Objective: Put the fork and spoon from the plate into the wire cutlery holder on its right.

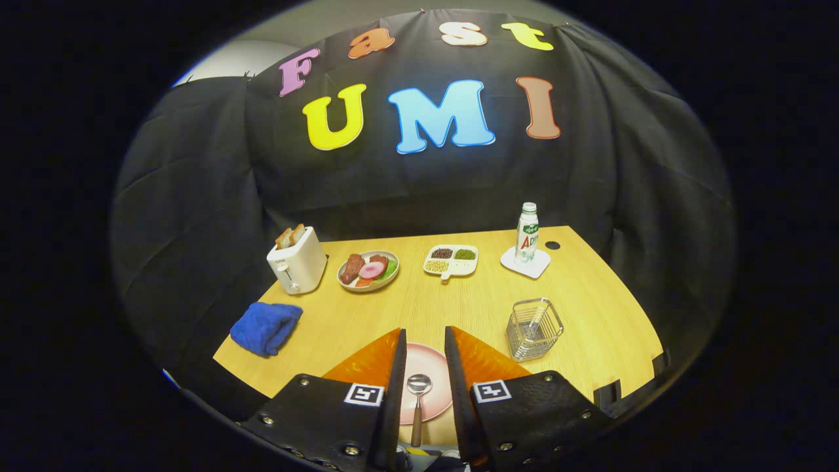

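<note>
A pink plate rests on an orange mat near the table's front edge. On the plate lies a spoon with a metal bowl and a dark handle that points back toward me. My gripper is open above the plate. The spoon sits in the gap between the fingers and neither finger touches it. The wire cutlery holder stands upright to the right of the plate, beyond the right finger. A slim pale utensil leans inside it, probably the fork.
On the wooden table, a white toaster with bread stands at the back left. Beside it are a plate of toy food and a divided dish of beans. A bottle stands on a white coaster behind the holder. A blue cloth lies at the left.
</note>
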